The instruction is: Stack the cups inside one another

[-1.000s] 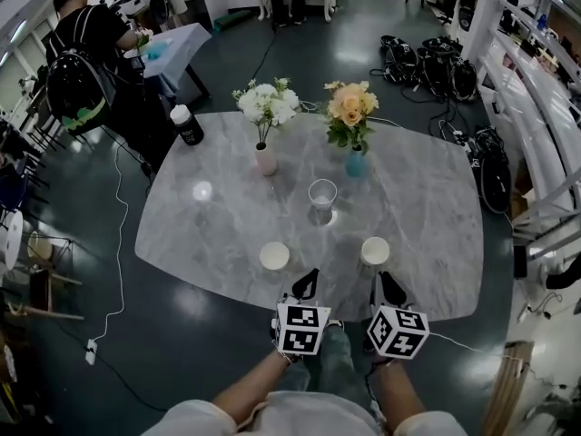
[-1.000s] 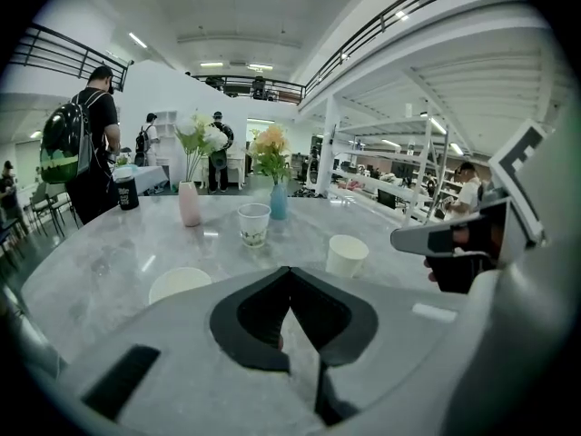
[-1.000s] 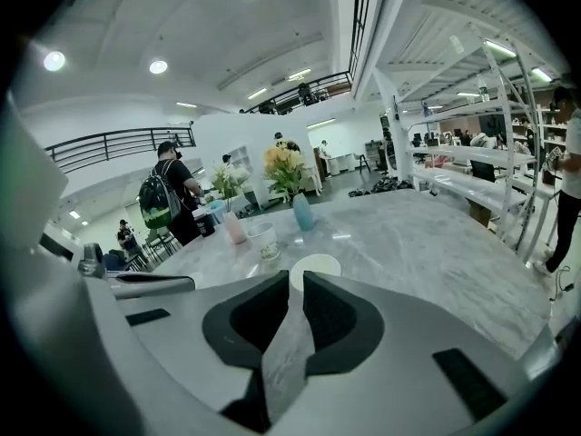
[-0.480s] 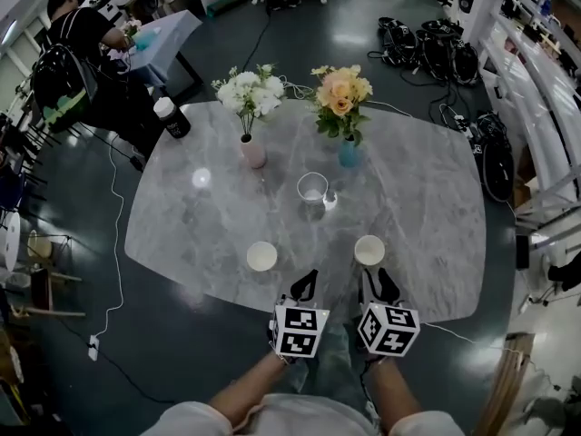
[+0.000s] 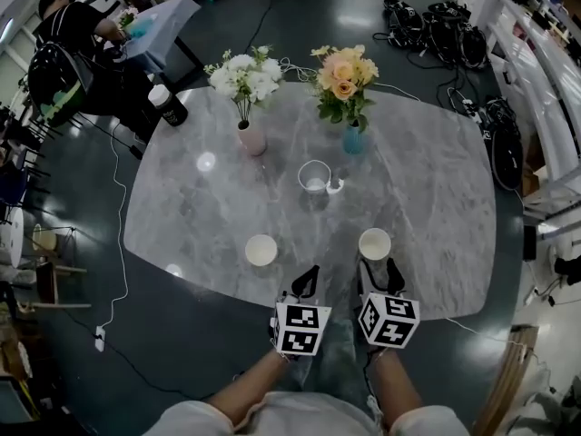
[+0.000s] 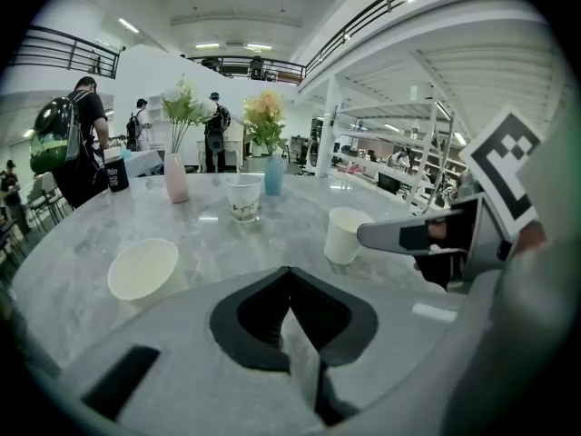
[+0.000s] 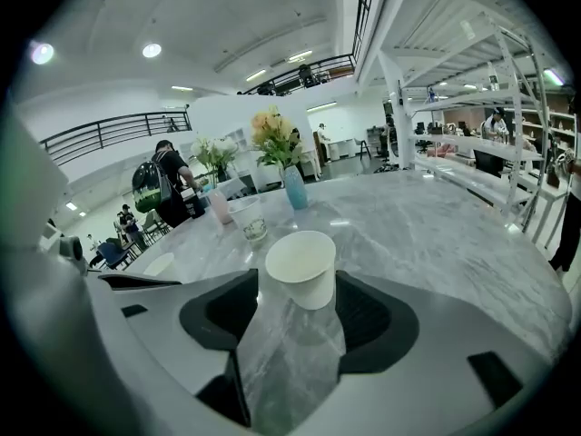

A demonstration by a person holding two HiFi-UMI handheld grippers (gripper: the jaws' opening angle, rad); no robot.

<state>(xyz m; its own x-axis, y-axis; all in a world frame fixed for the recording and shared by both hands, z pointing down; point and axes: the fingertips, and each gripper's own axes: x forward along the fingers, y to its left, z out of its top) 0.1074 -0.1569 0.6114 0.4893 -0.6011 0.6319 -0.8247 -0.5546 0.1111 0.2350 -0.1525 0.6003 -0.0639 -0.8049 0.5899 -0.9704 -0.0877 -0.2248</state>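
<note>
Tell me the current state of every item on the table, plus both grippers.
Right paper cup: upright, empty, unstacked.
Left paper cup: upright, empty, unstacked.
Clear cup: upright, unstacked.
Pink vase: upright, holding white flowers.
Blue vase: upright, holding orange flowers.
Black bottle: upright, capped.
Left gripper: shut, empty.
Right gripper: open, jaws just been opening, right paper cup at their tips, unpressed.
</note>
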